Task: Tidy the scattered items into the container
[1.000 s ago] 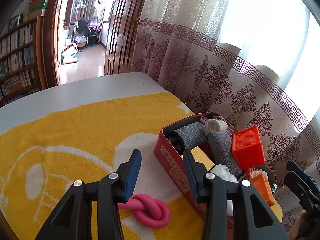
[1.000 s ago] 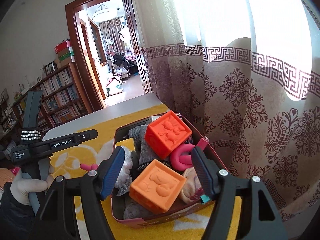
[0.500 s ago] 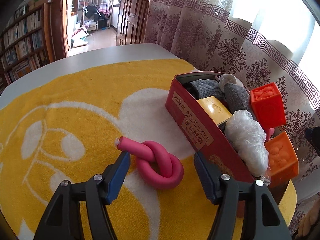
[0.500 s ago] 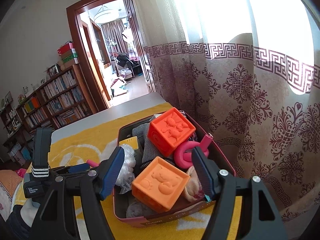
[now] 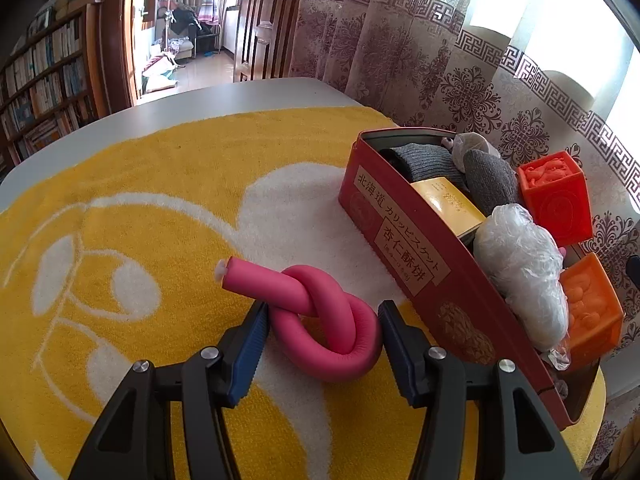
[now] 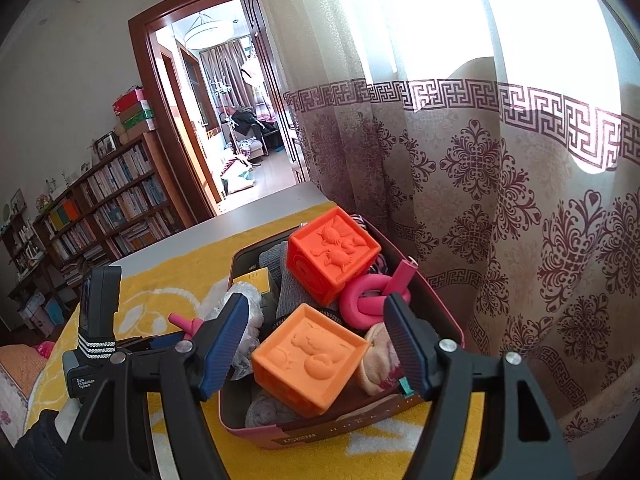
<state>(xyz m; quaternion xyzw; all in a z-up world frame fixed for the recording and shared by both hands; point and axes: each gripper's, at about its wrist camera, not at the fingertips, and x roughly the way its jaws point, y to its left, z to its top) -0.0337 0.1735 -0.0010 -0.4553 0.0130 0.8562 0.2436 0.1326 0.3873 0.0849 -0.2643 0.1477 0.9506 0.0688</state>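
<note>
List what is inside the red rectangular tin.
The red rectangular tin holds two orange embossed cubes, a knotted pink foam roller, grey knitted socks, a yellow box and a clear plastic bag. Lower layers are covered.

Two wrist fisheyes, both looking forward and down.
Left view: close over yellow towel (image 5: 120,184), red tin (image 5: 400,240) at right. Right view: close above same tin (image 6: 440,320), facing curtain and doorway. Shared: tin, towel, probably the doorway.
</note>
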